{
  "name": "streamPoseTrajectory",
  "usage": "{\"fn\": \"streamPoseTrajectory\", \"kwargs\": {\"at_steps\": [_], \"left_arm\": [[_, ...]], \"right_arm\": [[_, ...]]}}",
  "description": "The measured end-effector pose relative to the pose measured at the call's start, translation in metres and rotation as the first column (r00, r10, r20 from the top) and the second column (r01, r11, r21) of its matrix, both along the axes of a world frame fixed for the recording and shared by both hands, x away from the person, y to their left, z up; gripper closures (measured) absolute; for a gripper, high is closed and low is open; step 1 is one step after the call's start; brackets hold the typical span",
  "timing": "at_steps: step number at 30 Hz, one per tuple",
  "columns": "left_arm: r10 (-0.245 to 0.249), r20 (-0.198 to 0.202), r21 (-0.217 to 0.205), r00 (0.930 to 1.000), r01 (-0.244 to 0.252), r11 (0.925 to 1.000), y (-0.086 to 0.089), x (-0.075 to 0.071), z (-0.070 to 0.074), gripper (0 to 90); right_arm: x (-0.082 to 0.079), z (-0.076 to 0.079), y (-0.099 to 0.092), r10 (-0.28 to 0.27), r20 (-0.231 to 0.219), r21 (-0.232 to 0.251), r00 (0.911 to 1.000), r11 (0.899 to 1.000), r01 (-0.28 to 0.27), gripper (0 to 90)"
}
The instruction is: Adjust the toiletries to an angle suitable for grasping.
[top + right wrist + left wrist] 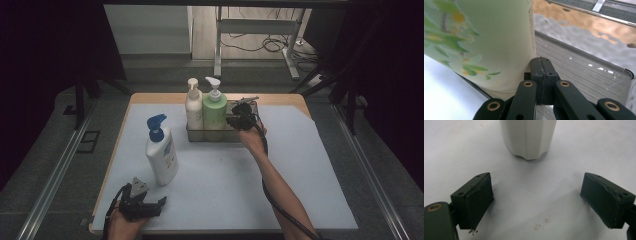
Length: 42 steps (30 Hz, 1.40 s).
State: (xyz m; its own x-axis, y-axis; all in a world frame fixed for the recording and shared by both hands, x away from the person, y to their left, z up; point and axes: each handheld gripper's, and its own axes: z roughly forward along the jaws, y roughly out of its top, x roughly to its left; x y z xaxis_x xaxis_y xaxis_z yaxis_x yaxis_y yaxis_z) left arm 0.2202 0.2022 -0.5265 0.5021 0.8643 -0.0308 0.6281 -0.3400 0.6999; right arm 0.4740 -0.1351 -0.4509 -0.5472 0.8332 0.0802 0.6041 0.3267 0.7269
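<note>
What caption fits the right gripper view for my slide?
Shut right hand-held gripper beside the green pump bottle inside the metal tray.

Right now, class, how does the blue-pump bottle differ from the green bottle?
The blue-pump bottle stands alone on the white table cover; the green bottle stands in the metal tray beside a cream bottle. The blue-pump bottle is white-bodied, the green bottle's pump is white. The blue-pump bottle looks larger. Both are upright pump bottles.
</note>
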Motion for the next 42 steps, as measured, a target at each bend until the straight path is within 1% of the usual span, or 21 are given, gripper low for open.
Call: {"fn": "streamPoseTrajectory", "kwargs": {"at_steps": [6,8,13,20,23,25,28,29,32,36,40,42], "left_arm": [[0.000,0.001,0.000,1.0000,0.000,1.0000,0.000,0.000,0.000,10.5],[0.001,0.001,0.000,1.0000,-0.001,1.0000,0.000,0.000,0.000,10.5],[0.000,0.001,0.001,1.0000,0.000,1.0000,0.000,0.000,0.000,10.5],[0.001,0.002,0.002,1.0000,-0.001,1.0000,0.000,0.000,0.000,10.5],[0.001,0.002,0.001,1.0000,-0.001,1.0000,0.000,0.000,0.000,10.5],[0.001,0.002,0.002,1.0000,-0.001,1.0000,0.000,0.000,0.000,10.5],[0.002,0.001,0.000,1.0000,-0.002,1.0000,0.000,0.000,0.000,10.5],[0.002,0.000,0.000,1.0000,-0.002,1.0000,0.000,0.000,0.000,10.6],[0.001,-0.001,0.000,1.0000,-0.001,1.0000,0.000,0.000,0.000,10.6],[0.001,-0.001,0.000,1.0000,-0.001,1.0000,0.000,0.000,0.000,10.6],[0.001,-0.001,-0.002,1.0000,-0.001,1.0000,0.000,0.000,0.000,10.5],[0.001,-0.001,-0.002,1.0000,-0.001,1.0000,0.000,0.000,0.000,10.6]], "right_arm": [[-0.001,-0.001,-0.002,0.003,-0.005,0.015,1.0000,1.000,-0.003,89.2],[-0.002,-0.001,-0.003,0.002,0.000,0.002,1.0000,1.000,-0.002,86.8],[-0.005,0.004,-0.008,0.015,0.011,0.018,0.9998,1.000,-0.015,82.0],[-0.013,0.012,-0.014,0.026,0.030,0.002,0.9992,1.000,-0.026,74.7],[-0.017,0.015,-0.018,0.024,0.035,0.009,0.9991,1.000,-0.024,69.4],[-0.021,0.016,-0.021,0.028,0.037,0.011,0.9989,1.000,-0.028,64.0],[-0.026,0.019,-0.024,0.040,0.045,0.003,0.9982,0.999,-0.041,56.5],[-0.027,0.019,-0.025,0.047,0.041,0.001,0.9980,0.999,-0.048,53.8],[-0.034,0.022,-0.027,0.061,0.055,-0.010,0.9966,0.998,-0.060,44.8],[-0.043,0.025,-0.031,0.093,0.055,-0.005,0.9942,0.996,-0.093,36.9],[-0.055,0.030,-0.036,0.115,0.073,-0.013,0.9907,0.993,-0.115,29.7],[-0.059,0.033,-0.039,0.127,0.073,-0.017,0.9892,0.992,-0.126,27.1]]}}
